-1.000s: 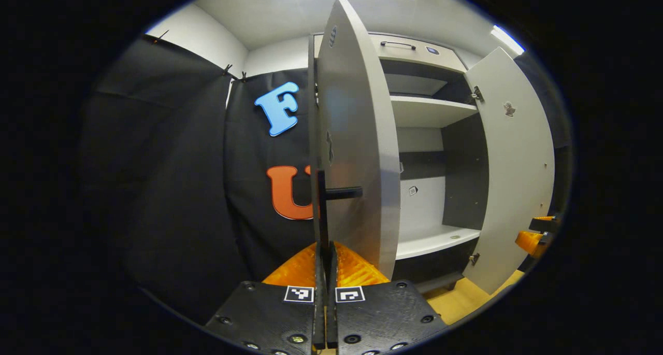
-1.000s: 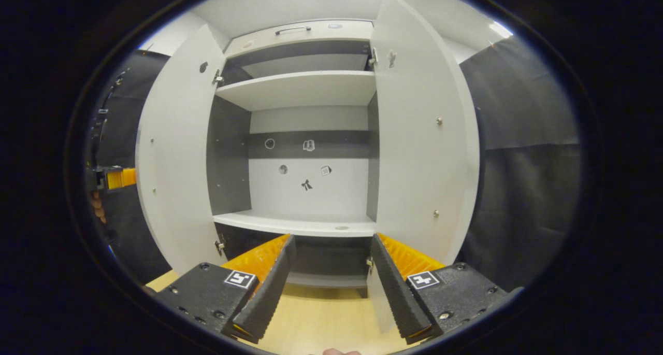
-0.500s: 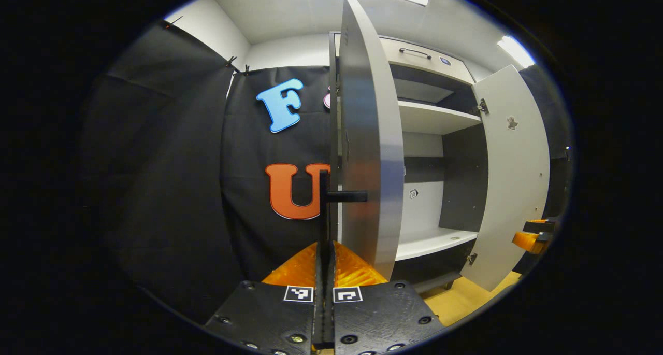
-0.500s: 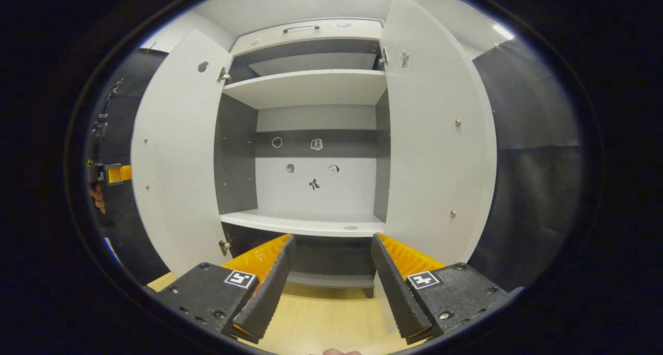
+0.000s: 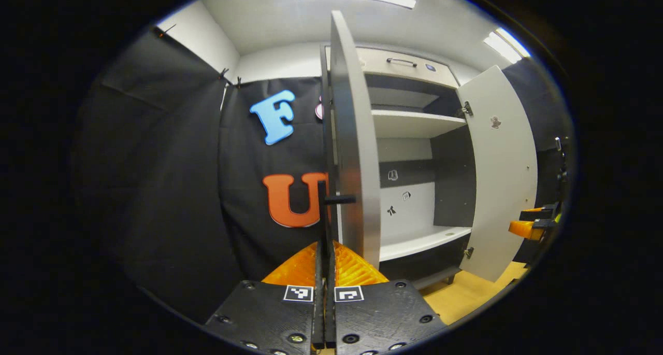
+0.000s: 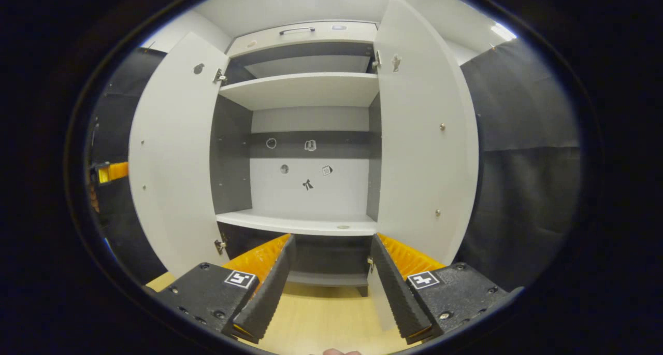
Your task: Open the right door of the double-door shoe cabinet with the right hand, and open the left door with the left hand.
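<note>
Beside the grey double-door shoe cabinet (image 6: 311,90), the left gripper (image 5: 325,293) jaws stay clamped on the black bar handle (image 5: 325,225), left door (image 5: 352,153) swung wider; right gripper (image 6: 331,287) jaws gape empty, both doors open.

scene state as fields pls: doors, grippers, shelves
left door: open, swung wide
right door: open, swung wide
left gripper: shut on handle of left door
right gripper: open, holding nothing, facing the cabinet
shelves: bare apart from one small round mark on the lower one
back panel: a few small stickers
floor: light wood
</note>
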A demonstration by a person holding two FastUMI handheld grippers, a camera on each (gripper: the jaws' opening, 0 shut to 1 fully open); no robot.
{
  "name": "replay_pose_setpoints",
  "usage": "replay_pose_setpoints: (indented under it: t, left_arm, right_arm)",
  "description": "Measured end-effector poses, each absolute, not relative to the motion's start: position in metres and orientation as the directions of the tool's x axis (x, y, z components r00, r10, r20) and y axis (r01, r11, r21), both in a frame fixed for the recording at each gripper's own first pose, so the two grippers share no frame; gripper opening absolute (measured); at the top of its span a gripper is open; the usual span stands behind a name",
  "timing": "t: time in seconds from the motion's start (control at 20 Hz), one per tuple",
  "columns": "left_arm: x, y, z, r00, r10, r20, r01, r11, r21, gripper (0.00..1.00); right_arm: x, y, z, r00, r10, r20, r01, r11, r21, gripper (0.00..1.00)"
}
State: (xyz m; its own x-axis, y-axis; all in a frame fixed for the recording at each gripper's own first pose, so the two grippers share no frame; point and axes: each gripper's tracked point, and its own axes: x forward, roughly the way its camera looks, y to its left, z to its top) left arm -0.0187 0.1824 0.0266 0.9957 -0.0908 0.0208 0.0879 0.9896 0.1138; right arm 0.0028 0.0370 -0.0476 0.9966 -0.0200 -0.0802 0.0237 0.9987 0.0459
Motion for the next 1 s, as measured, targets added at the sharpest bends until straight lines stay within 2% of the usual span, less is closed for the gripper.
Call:
replay_pose_setpoints:
  t: [0.1,0.4,0.65,0.75,0.8,0.9,0.95,1.0]
  left_arm:
    - [-0.034,0.143,0.041,0.988,-0.142,0.065,0.134,0.984,0.115,0.0]
    - [-0.02,0.037,0.001,0.99,-0.112,0.082,0.111,0.994,0.01,0.0]
    - [0.0,-0.003,-0.054,0.994,-0.108,-0.028,0.106,0.992,-0.066,0.0]
    - [0.0,-0.011,-0.059,0.992,-0.124,-0.031,0.121,0.988,-0.099,0.0]
    - [0.001,-0.008,-0.057,0.994,-0.11,-0.024,0.107,0.989,-0.101,0.21]
    - [0.002,0.0,-0.057,0.997,-0.07,-0.035,0.068,0.996,-0.063,0.29]
    - [0.0,0.003,-0.057,0.997,-0.063,-0.037,0.062,0.997,-0.035,0.51]
    - [0.0,0.006,-0.054,0.998,-0.05,-0.034,0.05,0.999,-0.009,0.53]
  right_arm:
    - [0.002,0.035,-0.048,0.997,-0.02,-0.074,0.024,0.999,0.047,0.92]
    - [-0.002,0.036,-0.044,0.998,0.007,-0.056,-0.004,0.999,0.051,0.92]
    - [-0.006,0.032,-0.051,0.997,0.015,-0.069,-0.013,0.999,0.03,0.92]
    - [-0.008,0.03,-0.053,0.997,0.021,-0.072,-0.019,0.999,0.029,0.92]
    - [-0.007,0.028,-0.054,0.997,0.017,-0.072,-0.016,1.0,0.025,0.92]
    - [-0.005,0.025,-0.054,0.997,0.012,-0.074,-0.01,1.0,0.023,0.92]
    - [-0.003,0.025,-0.055,0.997,0.014,-0.074,-0.012,1.0,0.028,0.92]
    - [-0.002,0.025,-0.054,0.997,0.018,-0.073,-0.016,0.999,0.035,0.92]
